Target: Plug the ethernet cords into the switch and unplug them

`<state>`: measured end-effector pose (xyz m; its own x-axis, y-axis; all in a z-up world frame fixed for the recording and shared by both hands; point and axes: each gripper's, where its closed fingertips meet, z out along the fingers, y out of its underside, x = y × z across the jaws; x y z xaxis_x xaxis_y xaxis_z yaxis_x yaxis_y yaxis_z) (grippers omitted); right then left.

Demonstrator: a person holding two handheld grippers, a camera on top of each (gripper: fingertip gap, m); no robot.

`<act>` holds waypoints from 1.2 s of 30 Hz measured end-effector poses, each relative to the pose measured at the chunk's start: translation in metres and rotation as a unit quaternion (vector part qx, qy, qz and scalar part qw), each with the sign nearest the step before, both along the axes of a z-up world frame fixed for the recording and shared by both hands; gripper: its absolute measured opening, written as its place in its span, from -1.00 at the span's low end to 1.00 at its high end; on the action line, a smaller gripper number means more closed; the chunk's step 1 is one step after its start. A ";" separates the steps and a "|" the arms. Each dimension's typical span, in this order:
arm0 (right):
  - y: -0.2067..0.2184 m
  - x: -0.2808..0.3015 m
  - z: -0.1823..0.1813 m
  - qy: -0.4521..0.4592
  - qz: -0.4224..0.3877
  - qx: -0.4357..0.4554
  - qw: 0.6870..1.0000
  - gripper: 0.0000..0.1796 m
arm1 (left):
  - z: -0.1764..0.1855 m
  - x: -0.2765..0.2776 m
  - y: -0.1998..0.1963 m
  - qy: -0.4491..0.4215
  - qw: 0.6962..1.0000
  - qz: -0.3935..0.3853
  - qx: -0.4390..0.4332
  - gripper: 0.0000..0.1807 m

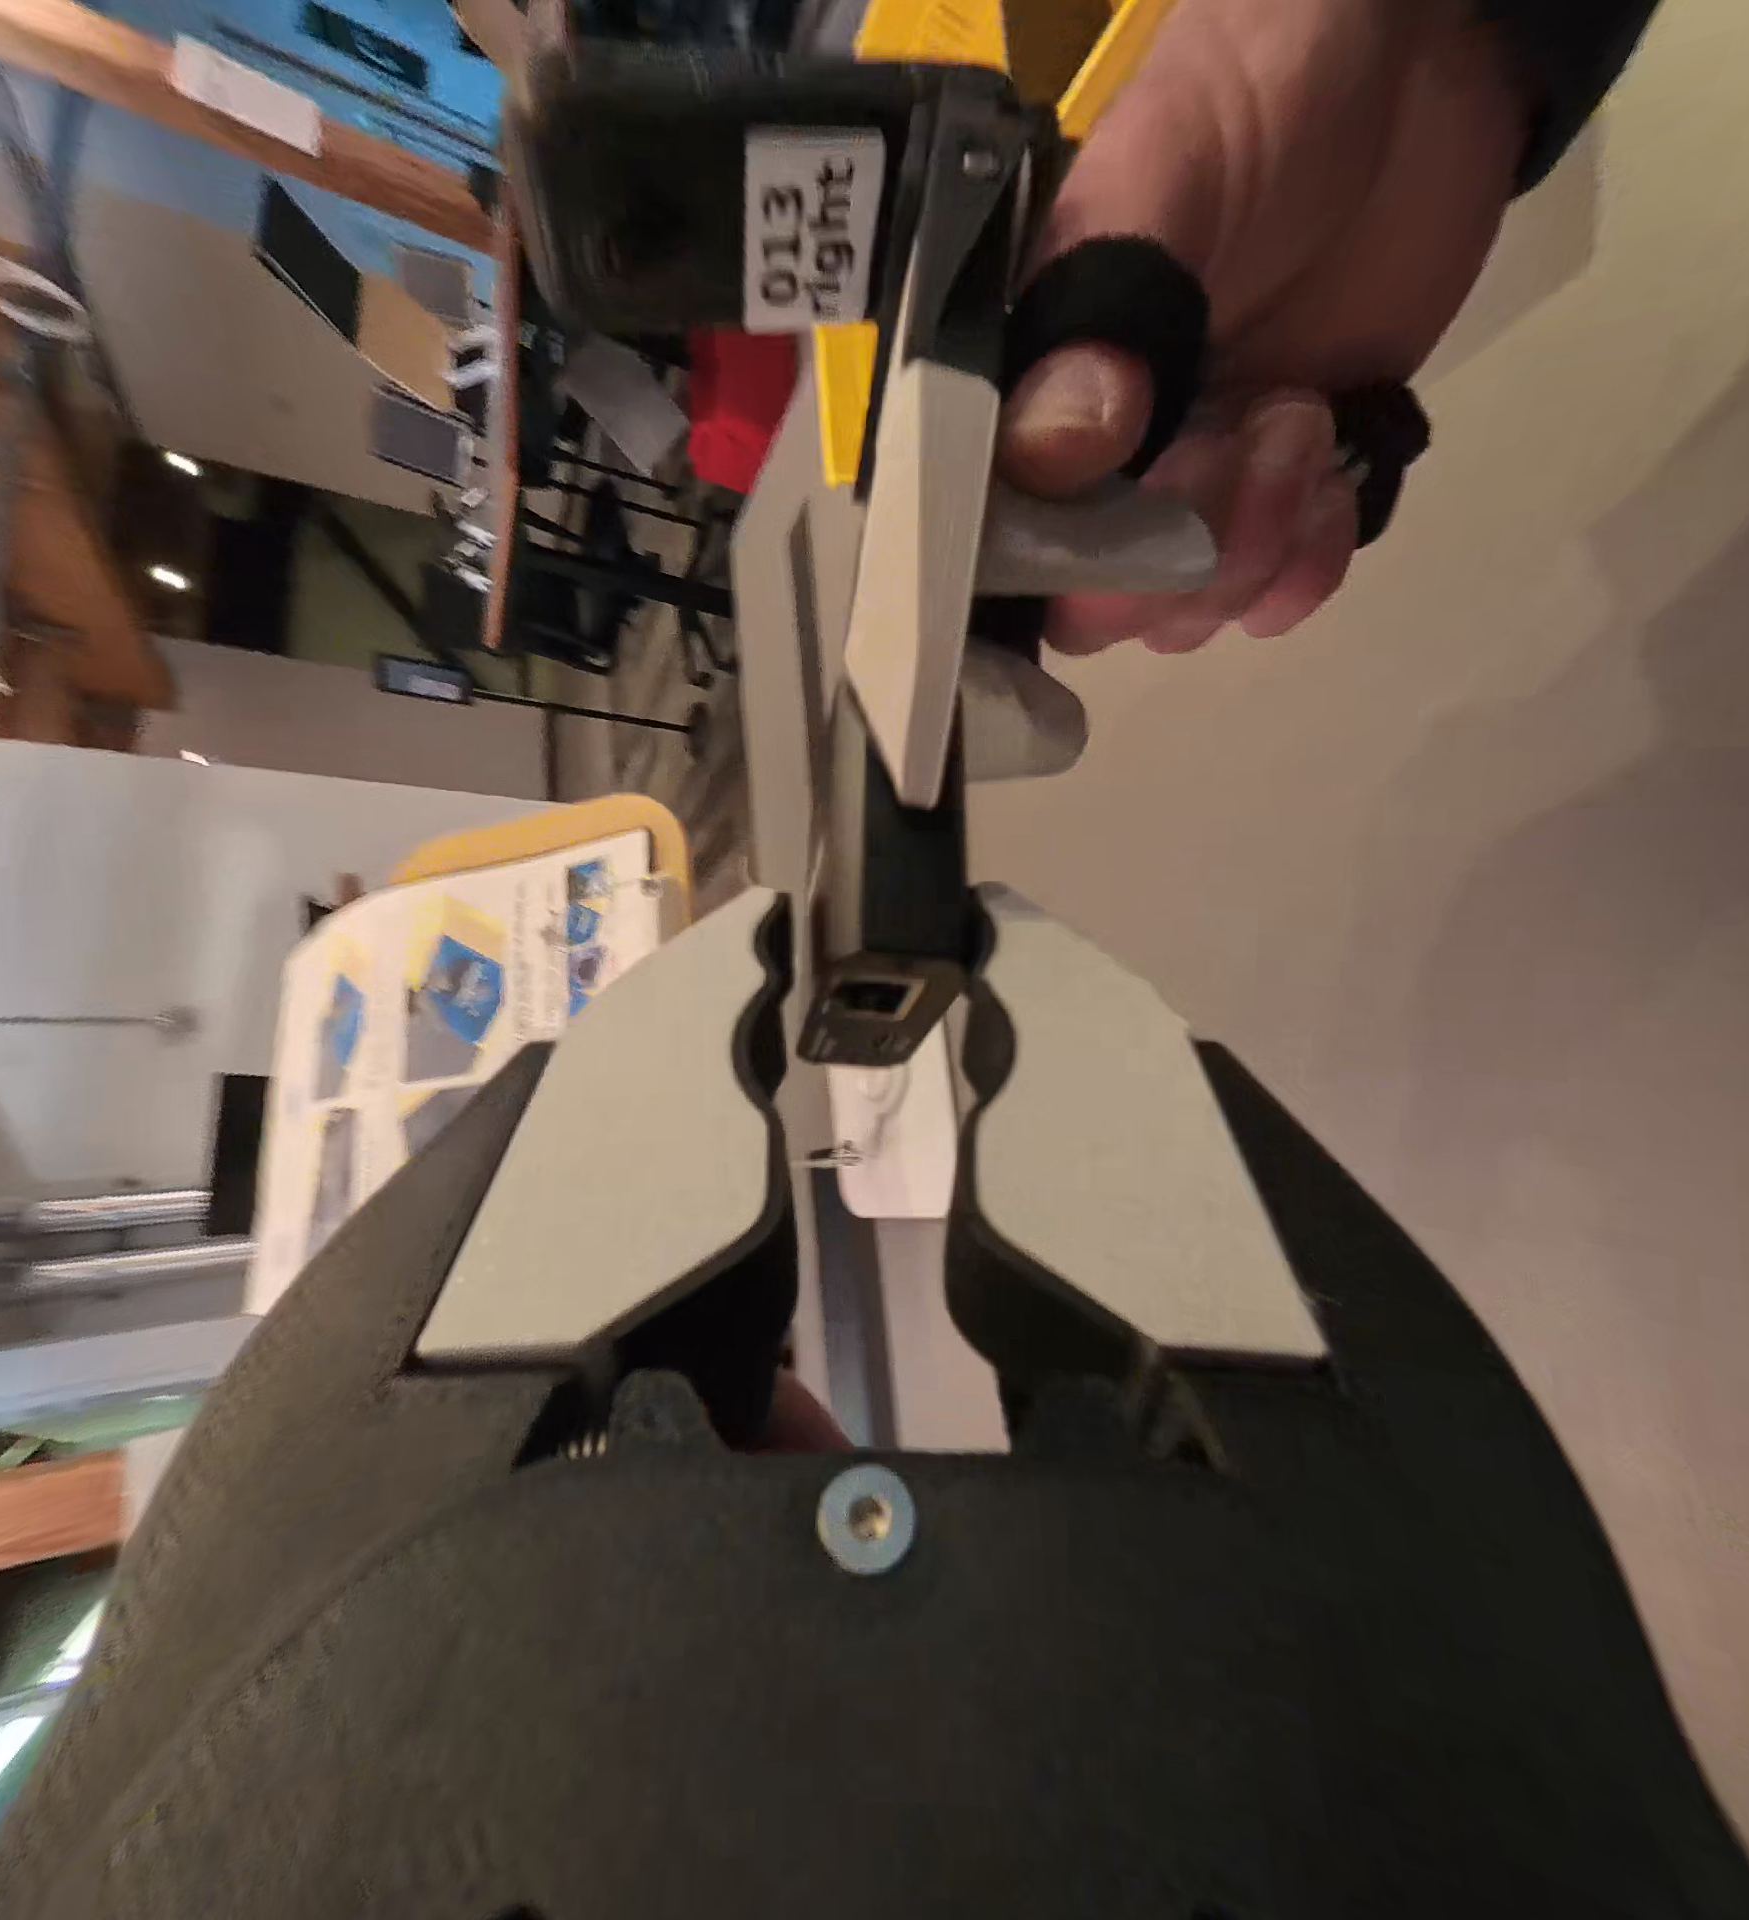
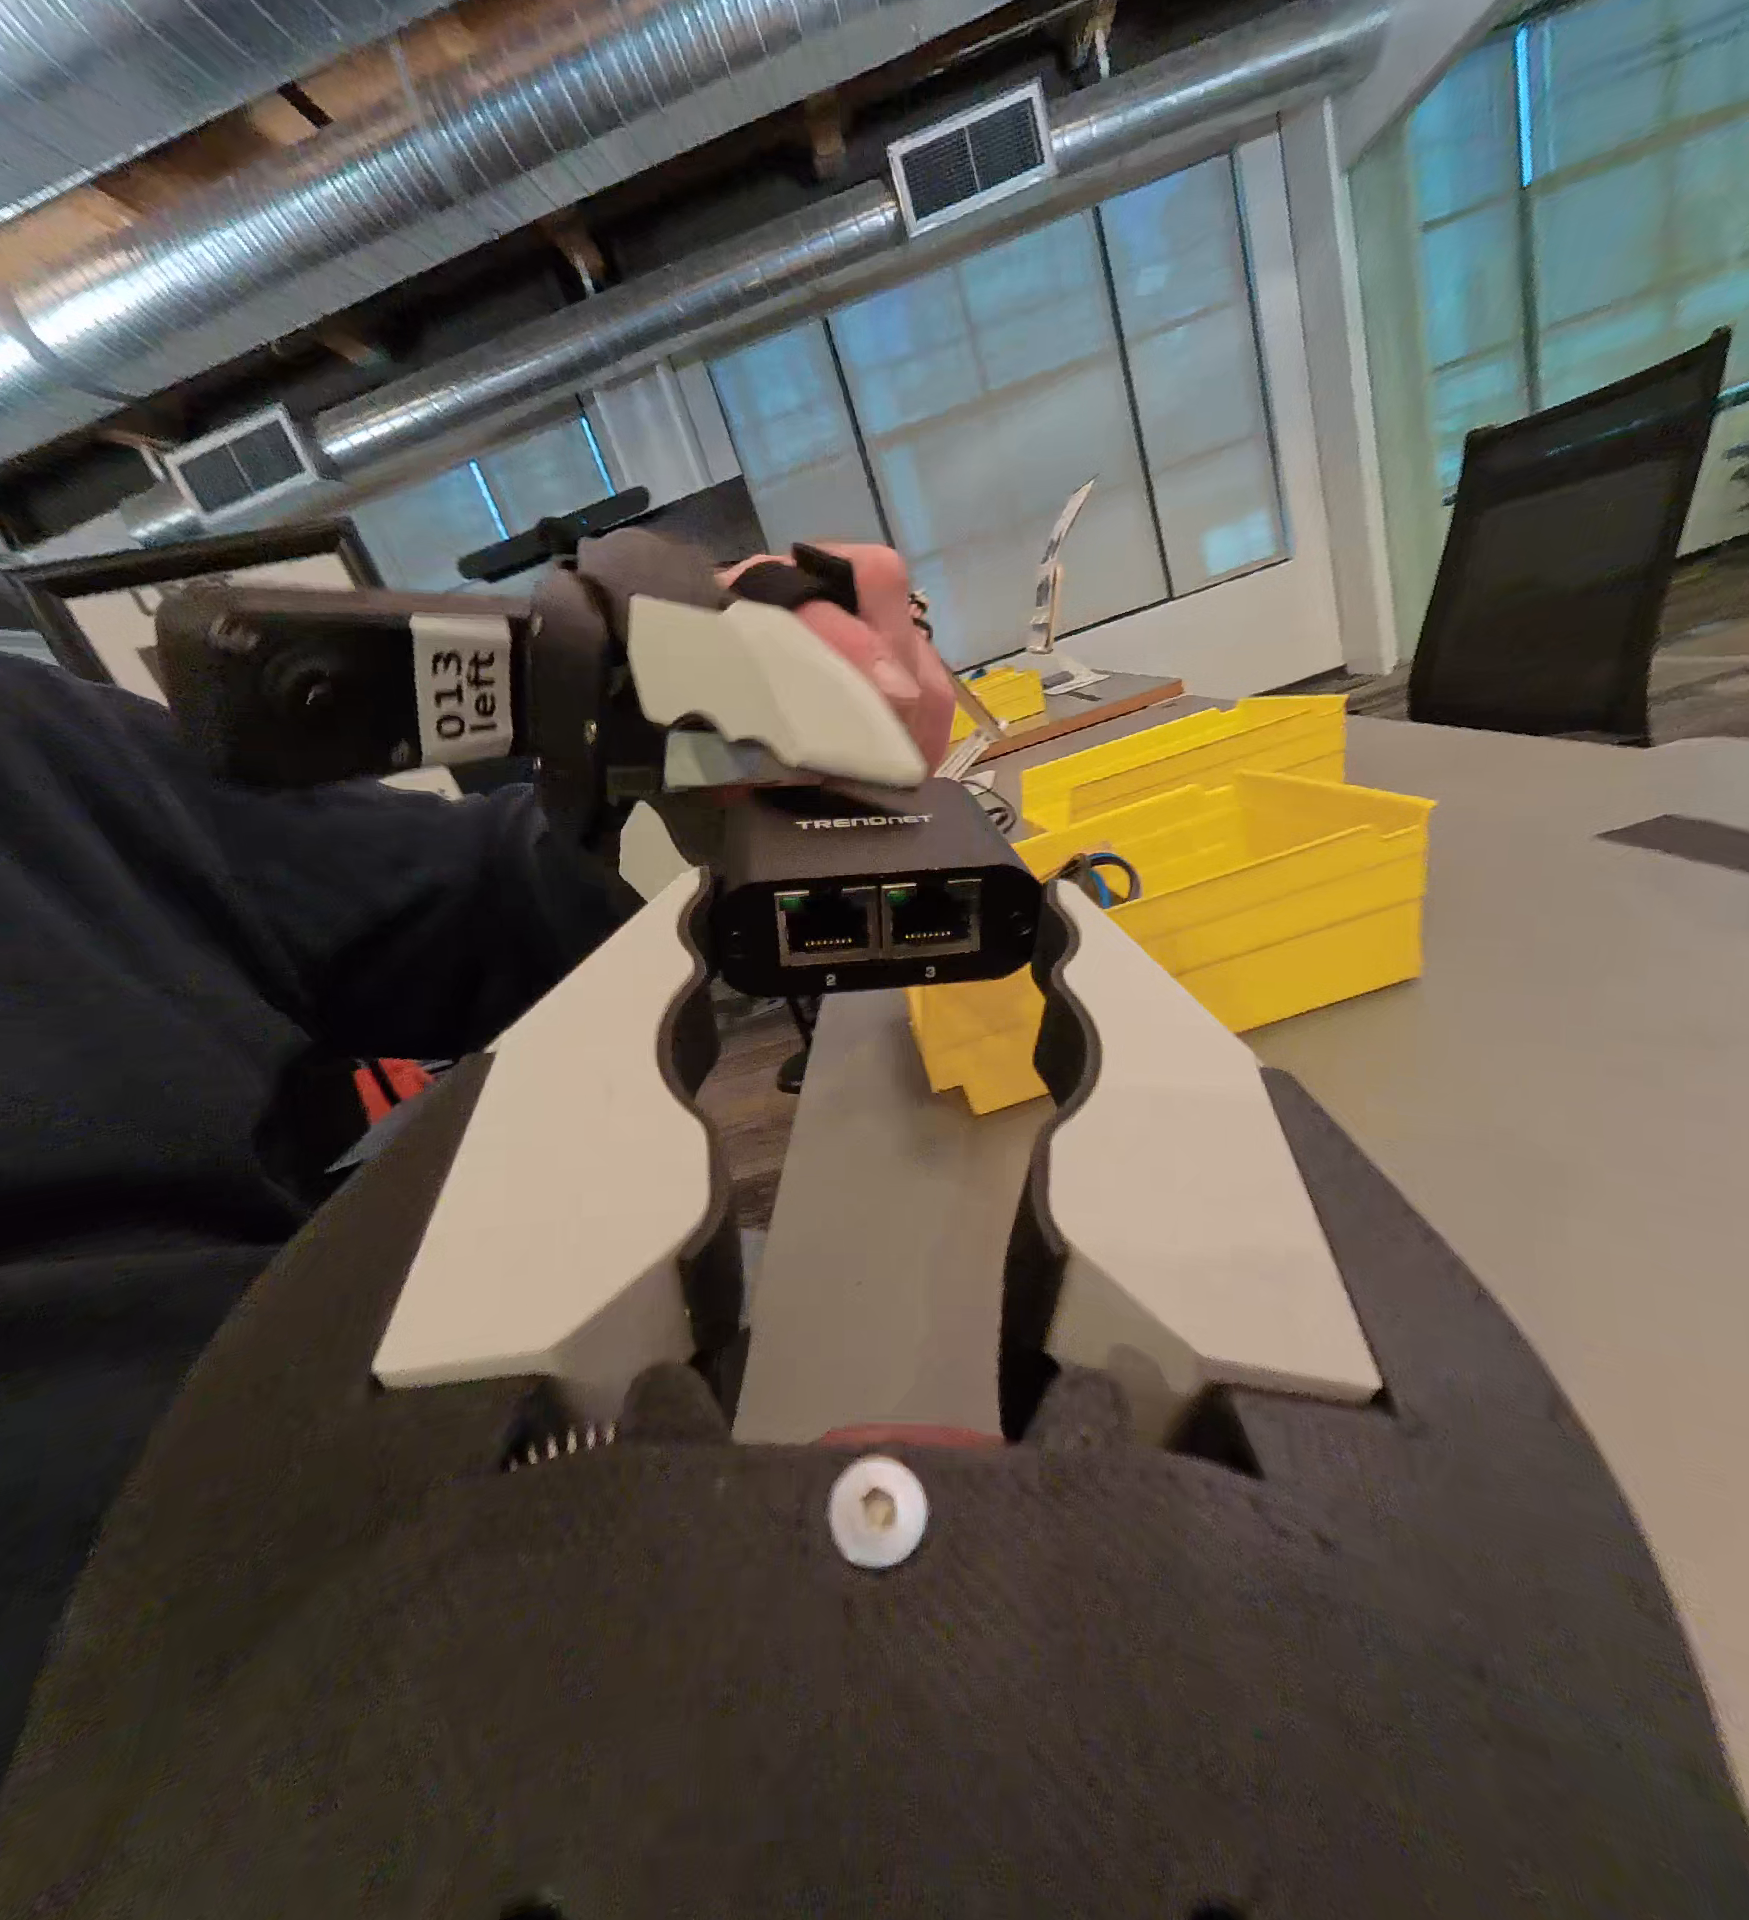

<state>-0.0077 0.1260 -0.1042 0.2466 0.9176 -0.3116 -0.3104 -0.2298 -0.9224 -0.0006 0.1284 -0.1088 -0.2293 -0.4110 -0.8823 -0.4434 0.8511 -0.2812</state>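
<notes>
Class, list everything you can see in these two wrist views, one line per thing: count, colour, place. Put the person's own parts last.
switch: one, black, held up between both grippers; its two facing ports are empty
bins: several, yellow, on the table behind the switch
wires: a few, blue and dark, in the nearest bin
table: one, grey, at right
chair: one, black, beyond the table
ducts: several, silver, along the ceiling
printed sheet: one, white, blue and yellow, left of the fingers
right hand-held gripper: one, black and grey, shut on the switch's port end
left hand-held gripper: one, same colours, shut on its other end
hand: one, on the right gripper's handle
sleeve: one, dark, at left
</notes>
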 end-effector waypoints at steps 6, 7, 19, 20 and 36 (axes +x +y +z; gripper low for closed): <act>-0.006 -0.003 0.009 0.028 0.020 -0.009 0.999 -0.34 | 0.009 0.000 -0.010 -0.024 0.998 -0.009 0.049 -0.74; -0.007 -0.005 0.010 0.031 0.023 -0.011 0.999 -0.23 | 0.008 0.000 -0.012 -0.018 0.998 -0.011 0.051 -0.74; -0.016 -0.016 0.011 0.009 0.043 0.019 0.999 -0.28 | 0.009 0.002 -0.017 -0.015 0.998 0.004 0.058 -0.51; -0.016 -0.013 0.014 0.023 0.044 0.020 0.999 -0.28 | 0.014 0.000 -0.015 -0.023 0.998 0.012 0.053 -0.37; -0.016 0.017 0.023 0.080 0.046 0.026 0.995 -0.28 | 0.036 -0.213 0.064 -0.042 0.953 0.299 0.002 -0.50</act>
